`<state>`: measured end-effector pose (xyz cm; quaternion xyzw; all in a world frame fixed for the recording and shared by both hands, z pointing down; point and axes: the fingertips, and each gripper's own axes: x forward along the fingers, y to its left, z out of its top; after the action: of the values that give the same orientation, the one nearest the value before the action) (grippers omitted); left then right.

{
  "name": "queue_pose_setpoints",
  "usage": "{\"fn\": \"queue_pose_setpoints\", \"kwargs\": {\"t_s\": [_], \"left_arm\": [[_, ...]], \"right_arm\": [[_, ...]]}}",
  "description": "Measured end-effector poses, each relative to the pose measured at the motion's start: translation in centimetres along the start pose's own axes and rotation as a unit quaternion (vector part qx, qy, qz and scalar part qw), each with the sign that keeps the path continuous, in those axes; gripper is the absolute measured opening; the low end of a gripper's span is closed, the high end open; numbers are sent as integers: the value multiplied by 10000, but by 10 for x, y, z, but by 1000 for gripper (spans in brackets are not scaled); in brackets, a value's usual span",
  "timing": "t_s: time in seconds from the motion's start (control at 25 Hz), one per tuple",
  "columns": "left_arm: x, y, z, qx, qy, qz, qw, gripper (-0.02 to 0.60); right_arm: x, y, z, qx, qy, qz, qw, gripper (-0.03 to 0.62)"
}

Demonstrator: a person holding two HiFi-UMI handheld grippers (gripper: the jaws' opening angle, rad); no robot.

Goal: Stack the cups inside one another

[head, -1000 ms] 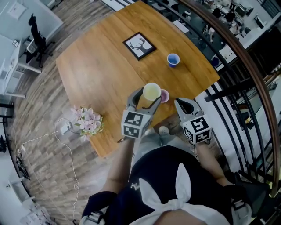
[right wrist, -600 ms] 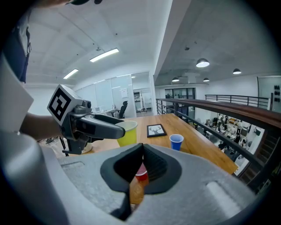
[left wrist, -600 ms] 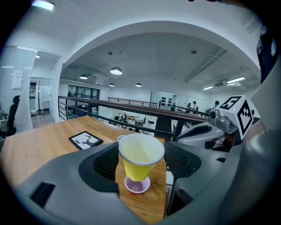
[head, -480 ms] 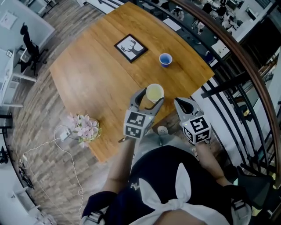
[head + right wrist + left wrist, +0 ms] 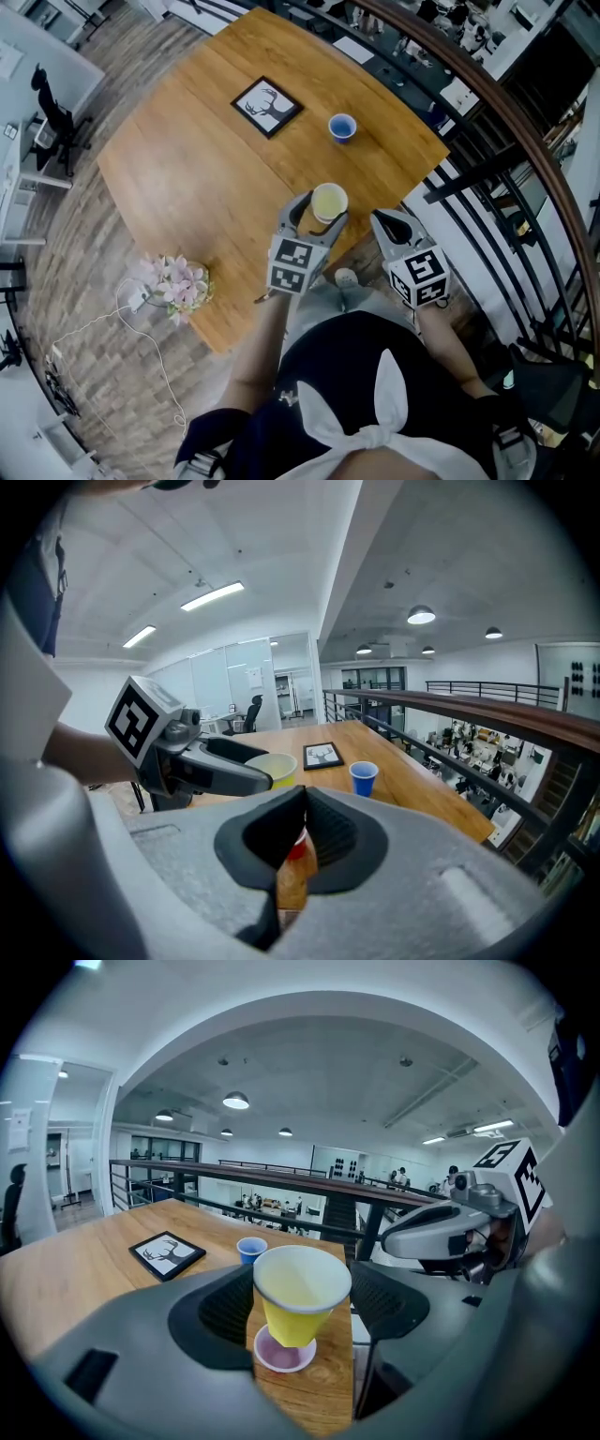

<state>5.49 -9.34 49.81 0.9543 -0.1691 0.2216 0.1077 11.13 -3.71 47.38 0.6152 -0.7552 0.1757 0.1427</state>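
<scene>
Left tool clamps yellow cup over pink cup by the tabletop edge near railing; right tool closed, empty; open wood leftward

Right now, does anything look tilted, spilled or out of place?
Nothing is spilled or damaged. Only the yellow cup, gripped by the left gripper, leans slightly as it hangs over the pink cup near the edge of the table. The blue cup stands upright, apart.

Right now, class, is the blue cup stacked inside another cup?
No, the blue cup stands alone on the table, apart from the yellow cup in the left gripper.
</scene>
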Motion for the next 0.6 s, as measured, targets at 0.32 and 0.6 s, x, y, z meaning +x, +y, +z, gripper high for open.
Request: {"fn": "queue_pose_setpoints", "kwargs": {"t_s": [0.32, 0.6], "left_arm": [[19, 7, -26, -8, 162, -154, 9997, 337], [31, 11, -45, -3, 306, -221, 9993, 337]], "right_arm": [[1, -3, -5, 93, 63, -119, 9999, -2], [3, -5, -11, 158, 143, -159, 9996, -2]]}}
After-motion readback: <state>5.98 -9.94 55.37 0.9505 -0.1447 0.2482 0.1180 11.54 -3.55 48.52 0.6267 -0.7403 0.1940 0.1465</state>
